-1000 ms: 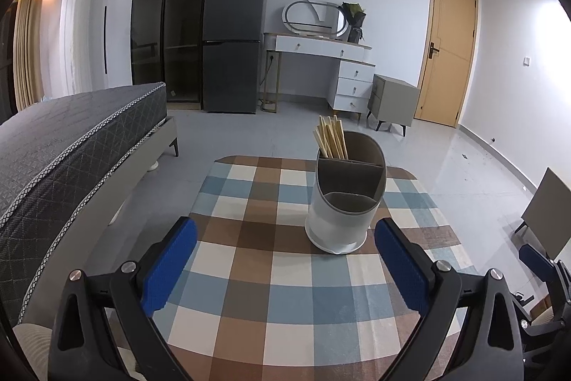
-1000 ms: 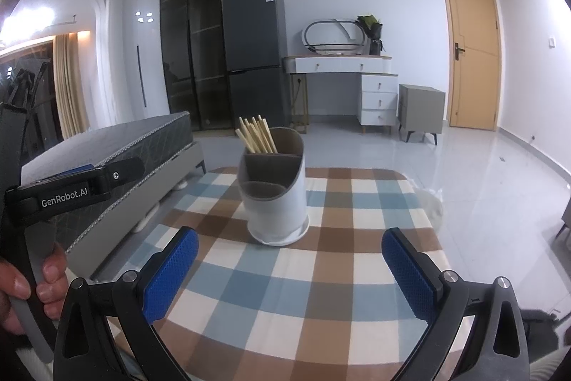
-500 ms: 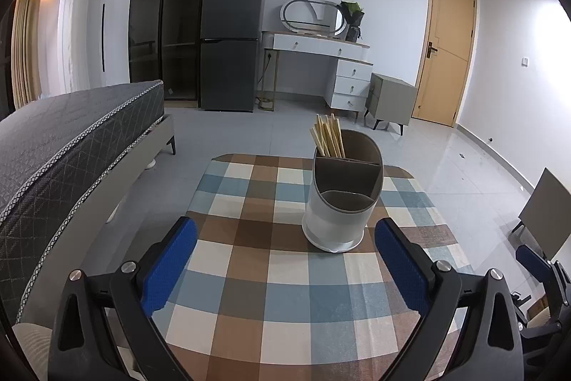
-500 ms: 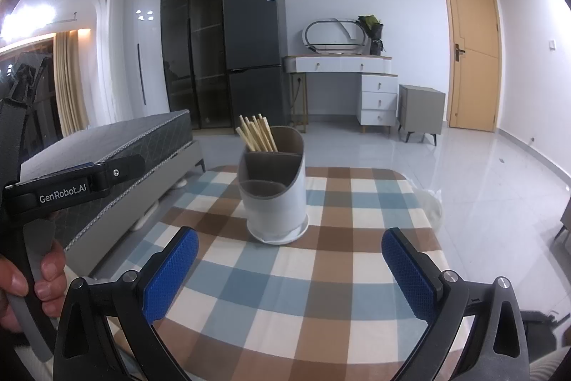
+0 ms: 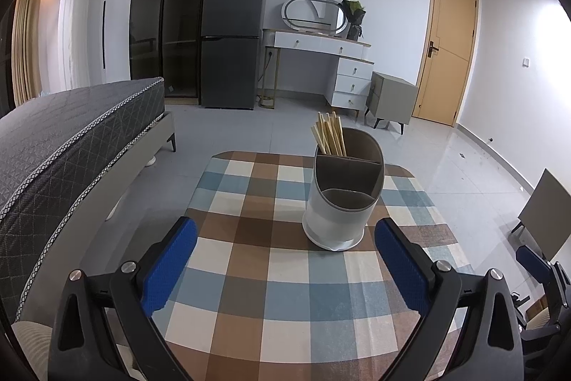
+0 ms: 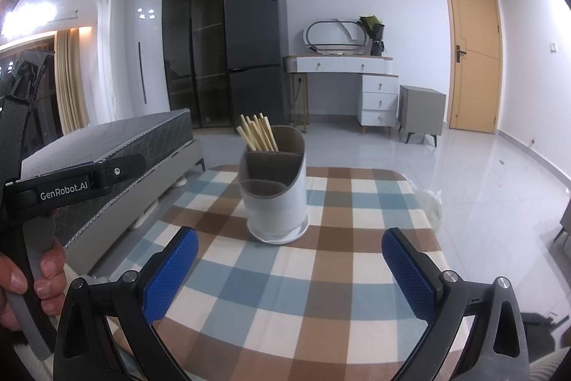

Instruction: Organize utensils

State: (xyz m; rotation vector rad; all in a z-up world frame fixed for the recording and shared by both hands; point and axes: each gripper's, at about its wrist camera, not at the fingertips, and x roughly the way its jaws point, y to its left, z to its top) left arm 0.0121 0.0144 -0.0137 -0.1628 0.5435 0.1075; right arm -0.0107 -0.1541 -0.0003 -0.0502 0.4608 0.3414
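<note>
A white utensil holder [image 5: 342, 199] [image 6: 276, 191] with grey inner compartments stands upright on the checked tablecloth [image 5: 271, 288] [image 6: 321, 277]. Several pale wooden chopsticks [image 5: 328, 134] [image 6: 257, 133] stick up from its rear compartment; the front compartments look empty. My left gripper [image 5: 285, 266] is open, with blue pads wide apart, short of the holder and holding nothing. My right gripper [image 6: 291, 272] is likewise open and empty, a little back from the holder. In the right wrist view a hand [image 6: 32, 277] grips the left gripper's handle at the left edge.
A grey bed [image 5: 67, 145] [image 6: 117, 145] runs along the table's left side. Tiled floor surrounds the table. A dark fridge [image 5: 232, 41], a white dresser [image 5: 321, 59] and a wooden door [image 5: 446, 49] stand far behind. A grey chair part [image 5: 542, 220] sits at right.
Both views have shifted only slightly; the holder sits a touch farther and lower-left in the left wrist view. Both grippers stay open and empty.
</note>
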